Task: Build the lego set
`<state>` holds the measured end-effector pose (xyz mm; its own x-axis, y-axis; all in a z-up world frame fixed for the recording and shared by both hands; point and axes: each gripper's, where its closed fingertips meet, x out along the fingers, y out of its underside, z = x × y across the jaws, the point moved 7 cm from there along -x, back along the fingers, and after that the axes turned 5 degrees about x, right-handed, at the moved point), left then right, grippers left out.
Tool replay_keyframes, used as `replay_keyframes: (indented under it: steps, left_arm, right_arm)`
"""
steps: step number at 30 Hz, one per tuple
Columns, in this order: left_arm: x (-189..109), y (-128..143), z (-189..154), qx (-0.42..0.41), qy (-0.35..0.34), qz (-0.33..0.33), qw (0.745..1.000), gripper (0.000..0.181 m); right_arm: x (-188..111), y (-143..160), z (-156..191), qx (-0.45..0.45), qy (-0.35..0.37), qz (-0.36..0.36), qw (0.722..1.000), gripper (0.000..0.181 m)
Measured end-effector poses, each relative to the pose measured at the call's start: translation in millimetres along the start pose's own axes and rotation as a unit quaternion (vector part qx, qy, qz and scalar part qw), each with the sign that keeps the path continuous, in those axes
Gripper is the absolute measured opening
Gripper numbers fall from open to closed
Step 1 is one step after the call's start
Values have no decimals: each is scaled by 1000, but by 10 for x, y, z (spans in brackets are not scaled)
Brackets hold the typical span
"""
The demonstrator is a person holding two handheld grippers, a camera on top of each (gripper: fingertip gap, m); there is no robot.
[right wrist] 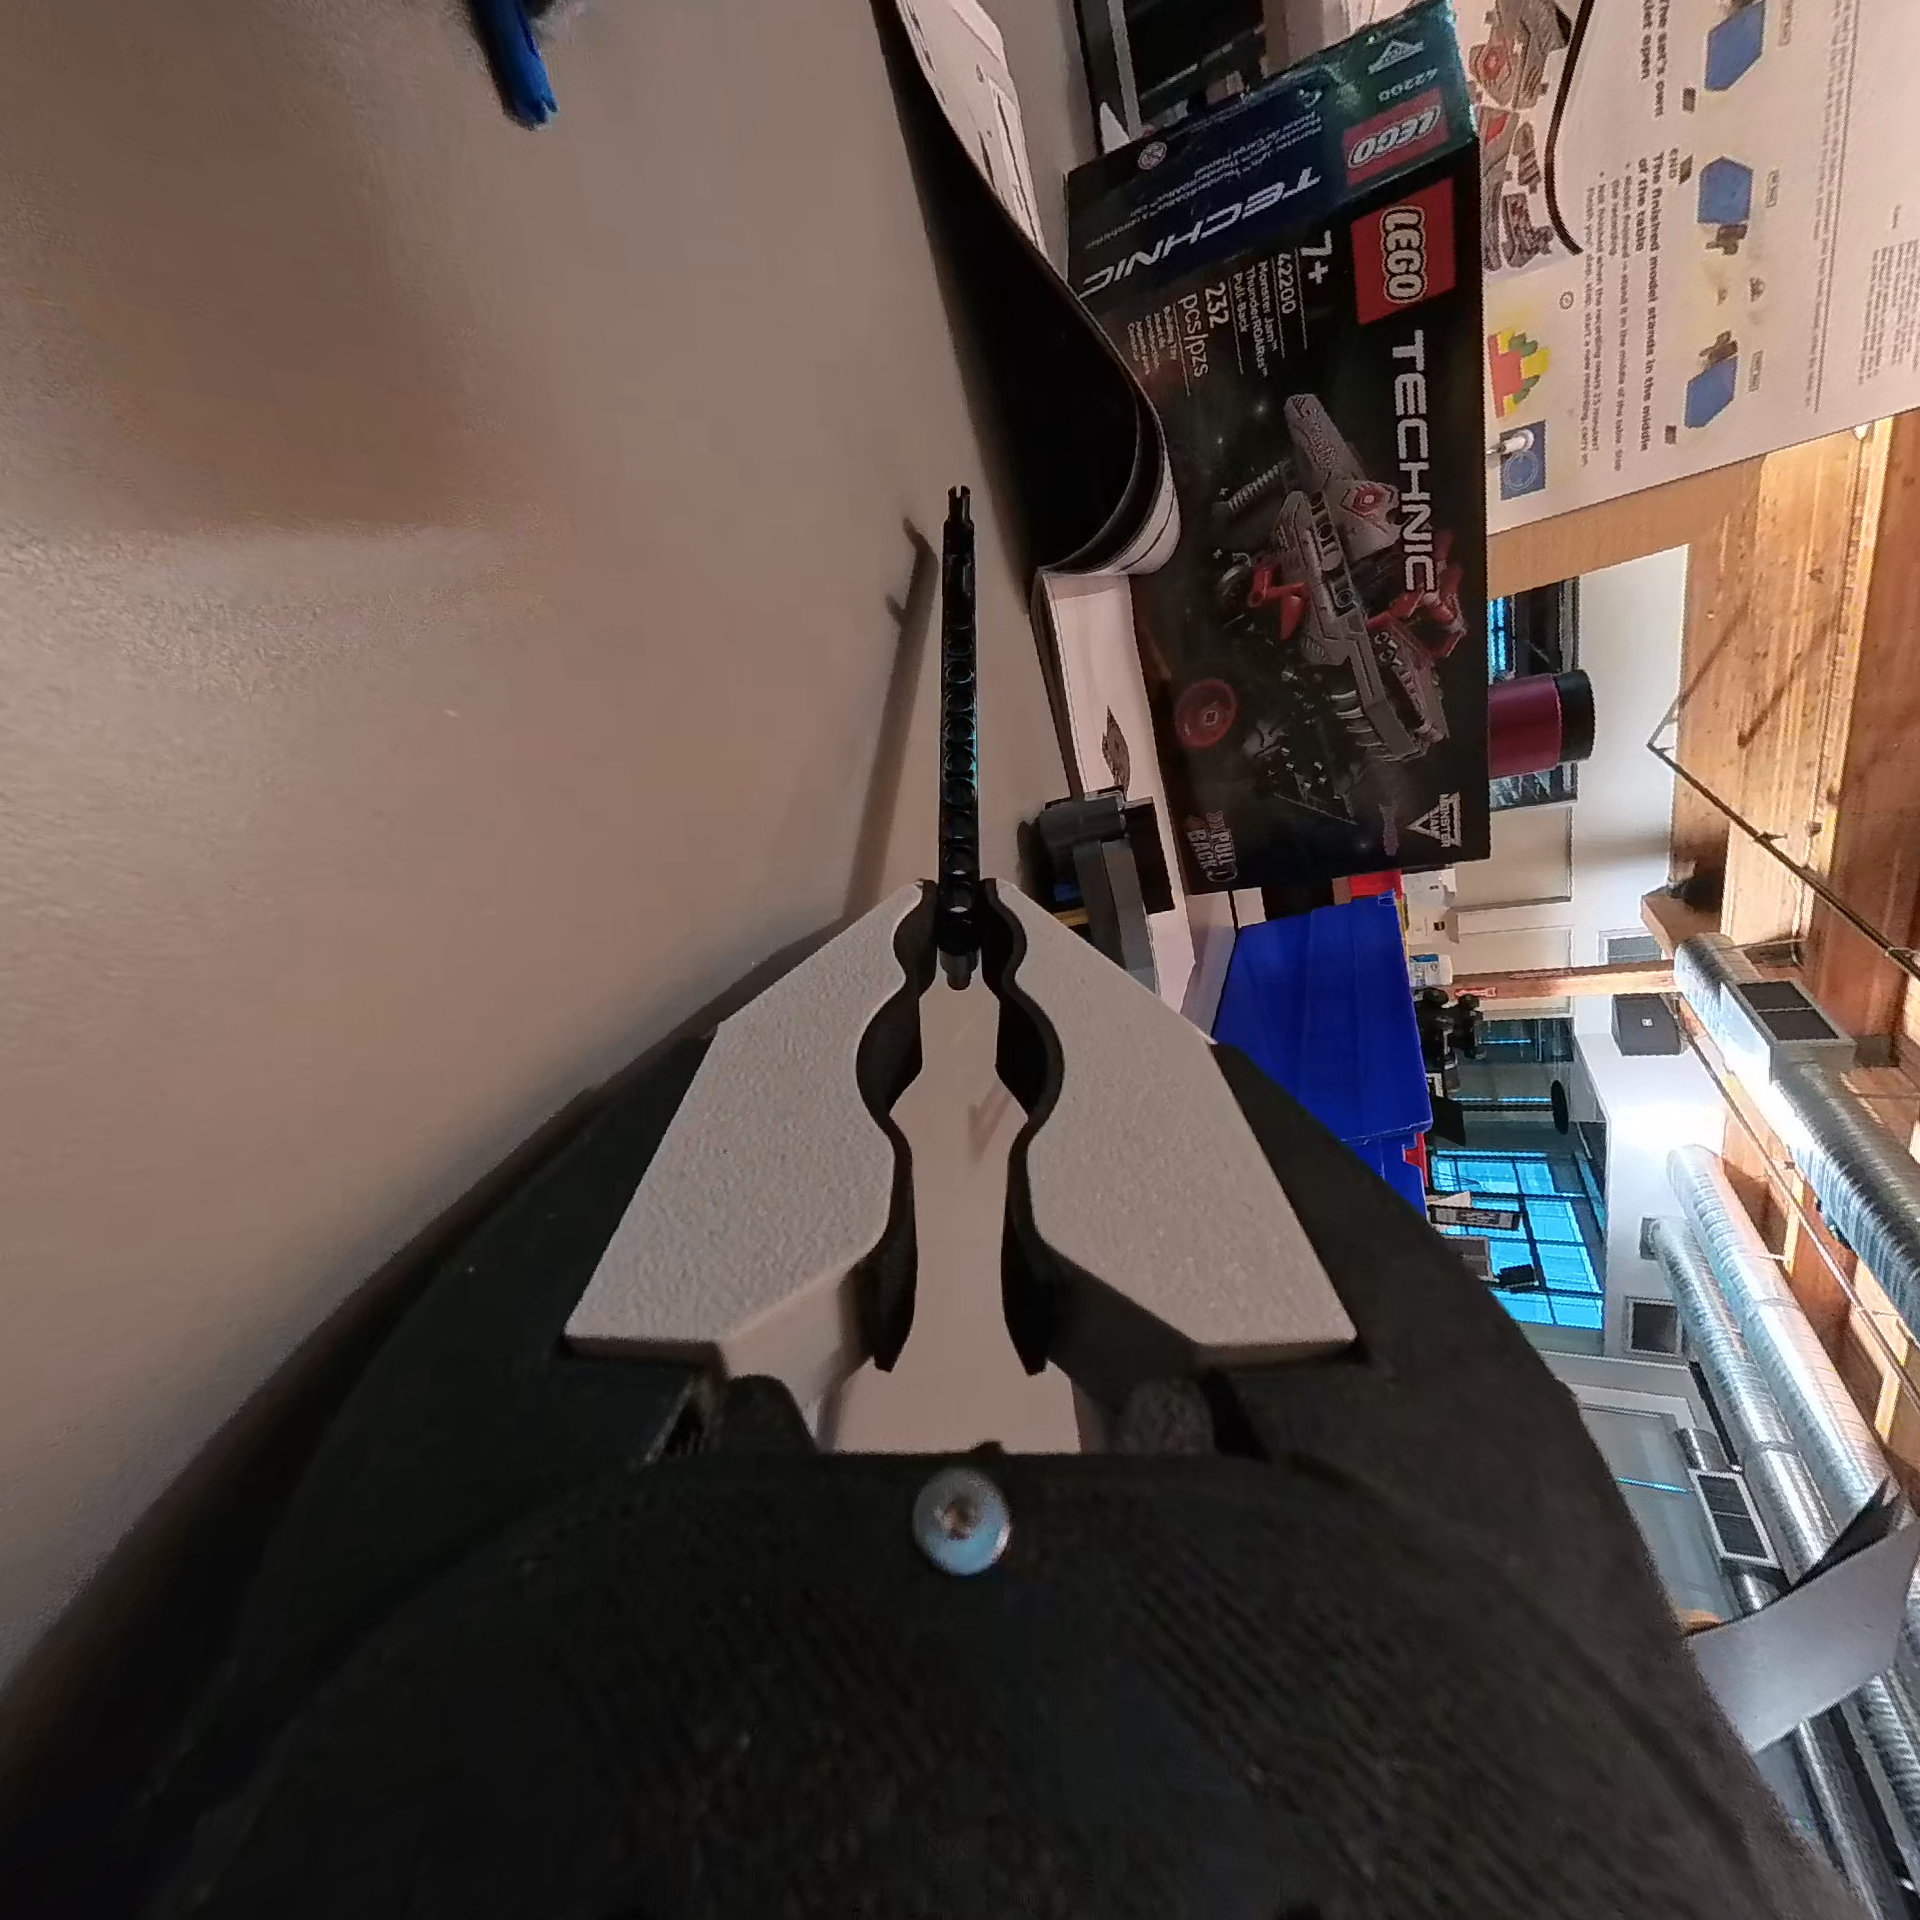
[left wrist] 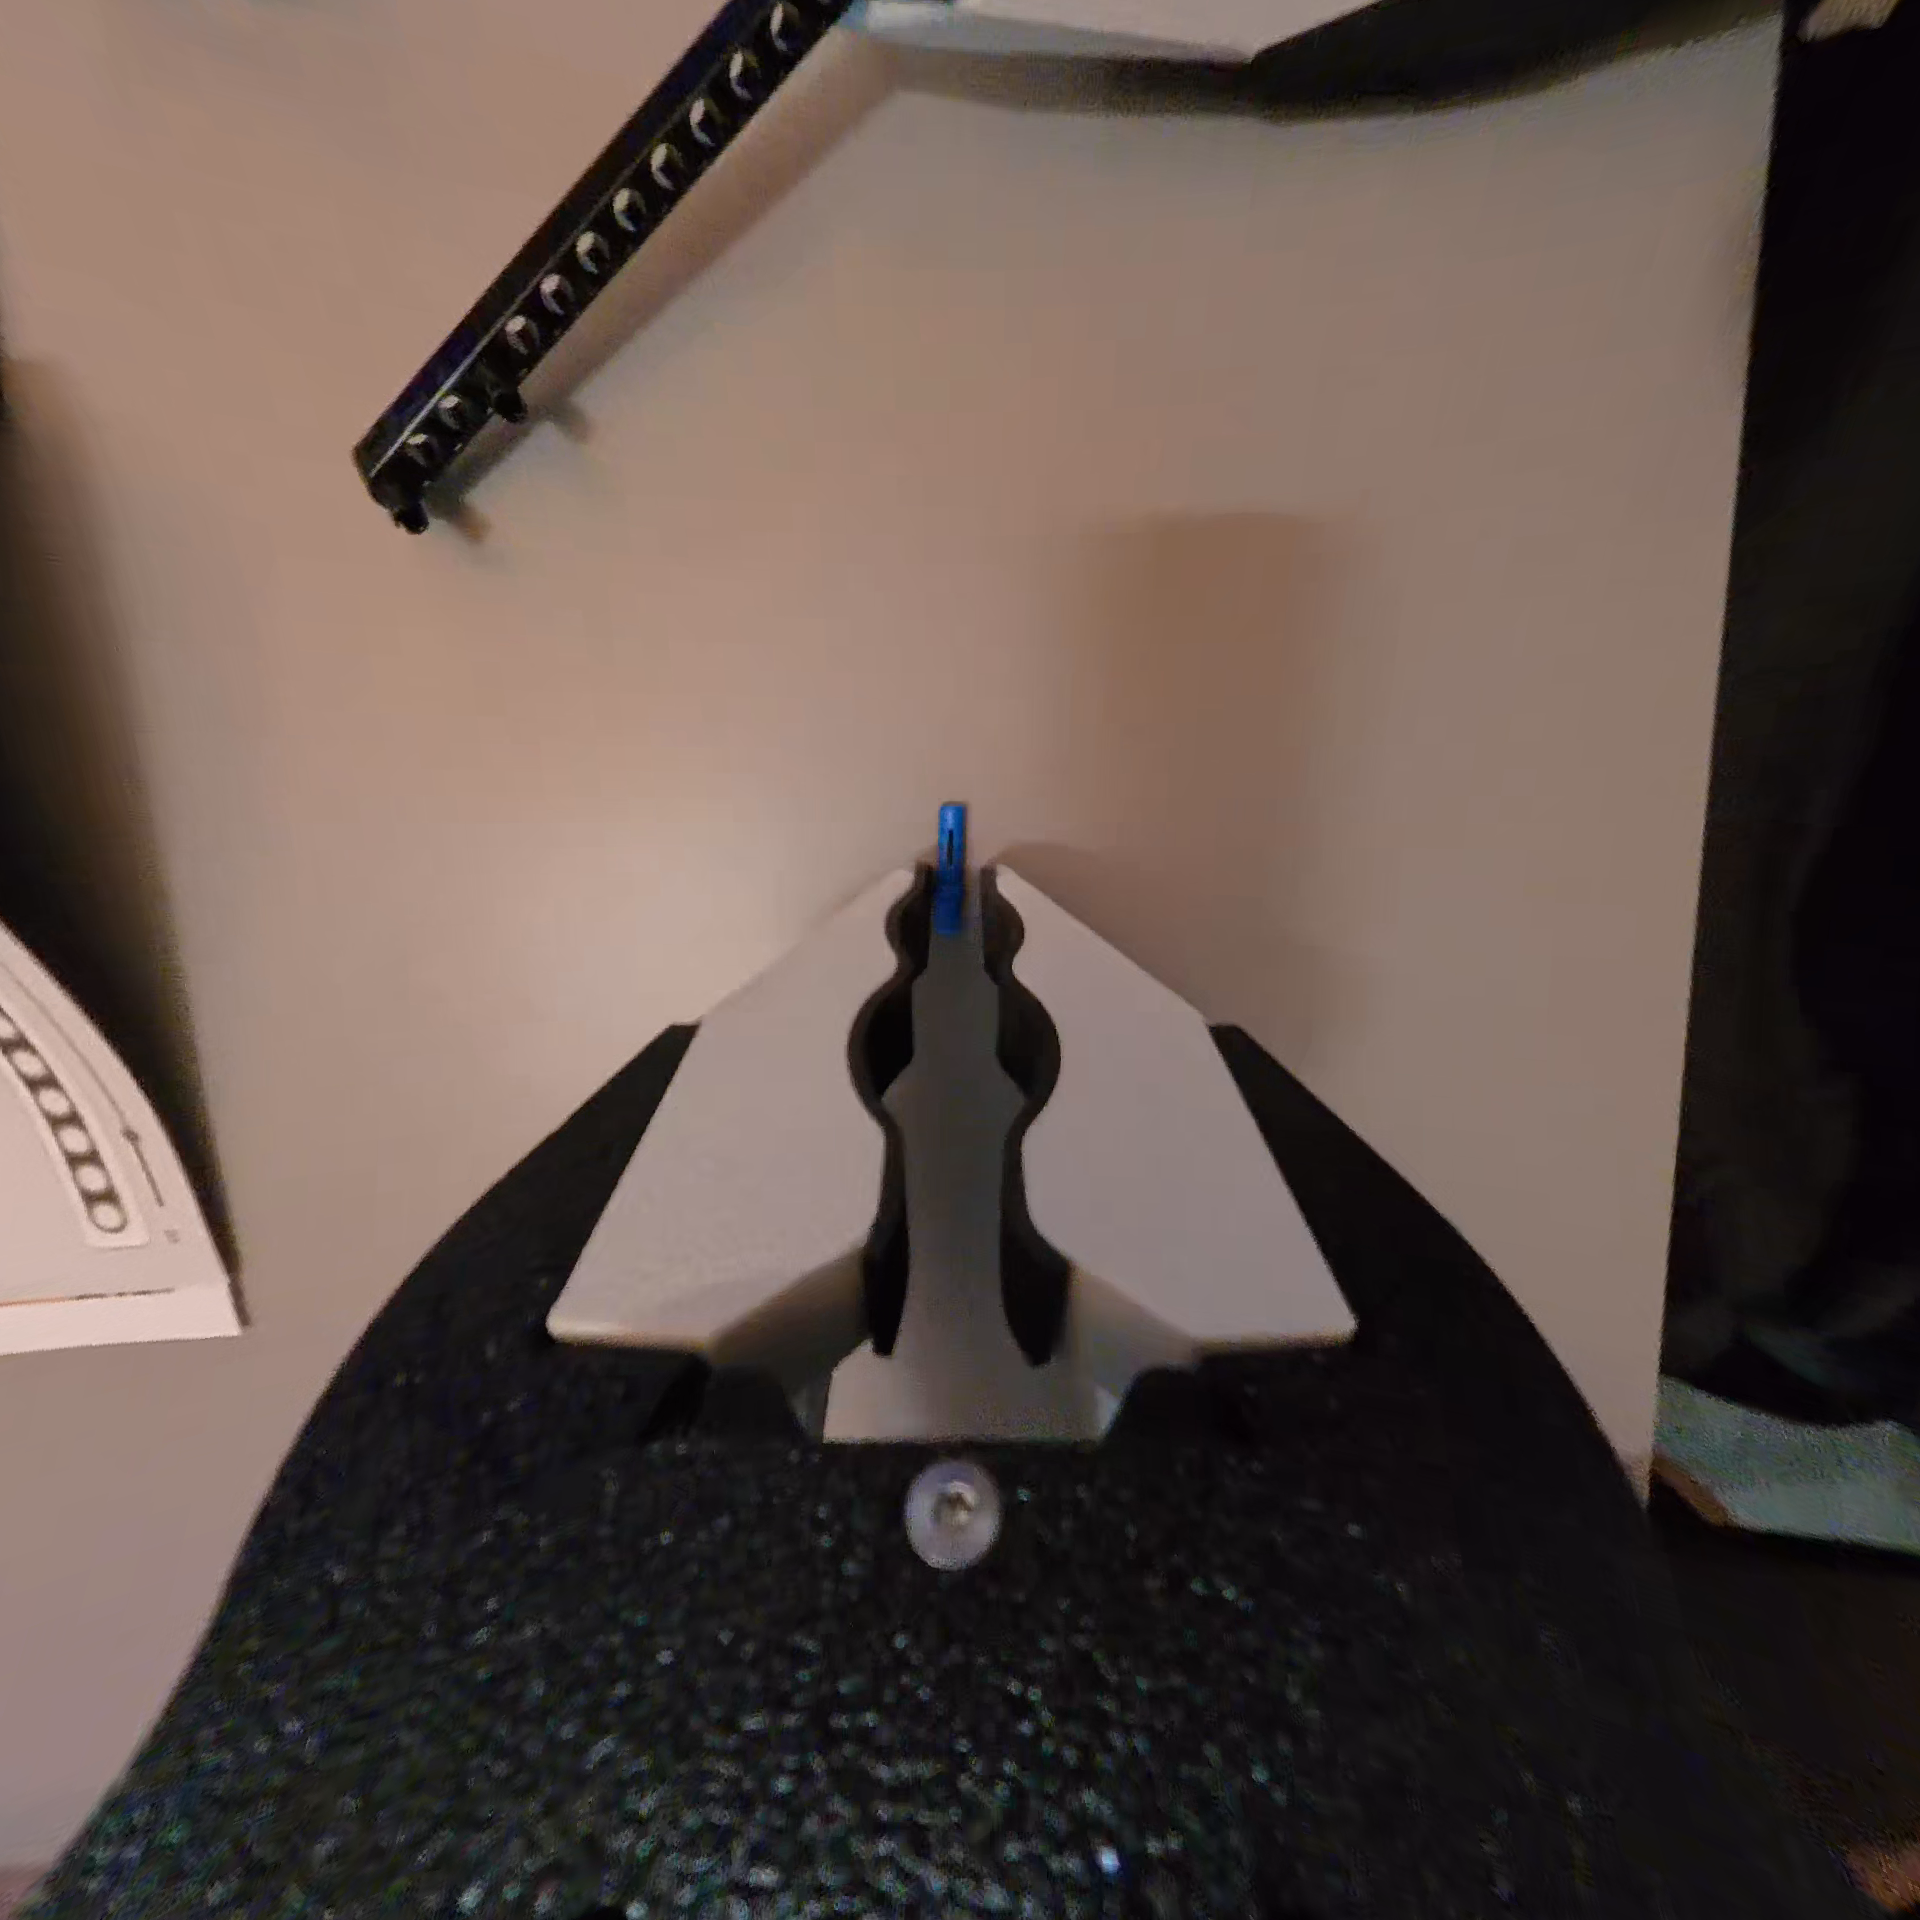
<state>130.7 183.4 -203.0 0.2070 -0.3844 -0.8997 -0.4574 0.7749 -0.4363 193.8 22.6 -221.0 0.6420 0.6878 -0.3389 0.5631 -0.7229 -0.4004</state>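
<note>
My left gripper (left wrist: 952, 871) is shut on a small blue pin (left wrist: 950, 844) that sticks out past its tips above the beige table (left wrist: 727, 675). A long black beam with a row of holes (left wrist: 603, 244) hangs in the air at the upper left, with two black pins in its near end. The right gripper's pale finger (left wrist: 1039, 26) holds its far end. In the right wrist view, my right gripper (right wrist: 954, 891) is shut on that black beam (right wrist: 958, 707), seen edge-on and pointing straight ahead. The blue pin shows at the top left of that view (right wrist: 520, 68).
The right wrist view is rolled sideways. An open instruction booklet (left wrist: 73, 1174) lies at the table's left edge and shows in the right view (right wrist: 1101, 665). The set's box (right wrist: 1309, 499), a grey and black part (right wrist: 1101, 842) and blue bins (right wrist: 1320, 1018) stand beyond the beam.
</note>
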Motion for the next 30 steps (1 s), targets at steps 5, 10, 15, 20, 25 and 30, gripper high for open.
replay_keyframes:
  steps: [5,10,15,20,25,30]
  left_arm:
    - [12,123,-60,-15,-33,-97,995,10]
    - [36,191,-62,-32,-65,-155,985,5]
    - [67,180,-53,-72,-58,-187,978,3]
    - [85,-84,-45,-138,-69,-239,959,2]
    - [134,-389,-50,-187,-76,-281,938,3]
    - [226,-546,-43,-205,-63,-270,939,3]
  right_arm:
    - [0,-6,7,-8,4,2,1000,5]
    - [-1,-9,9,-9,6,1,1000,5]
    - [-7,-16,8,-3,4,-1,1000,5]
    - [-8,-30,-8,38,-10,-12,999,5]
    - [-9,-47,-16,77,-19,-18,997,5]
    - [-2,-53,-30,110,-30,-30,993,5]
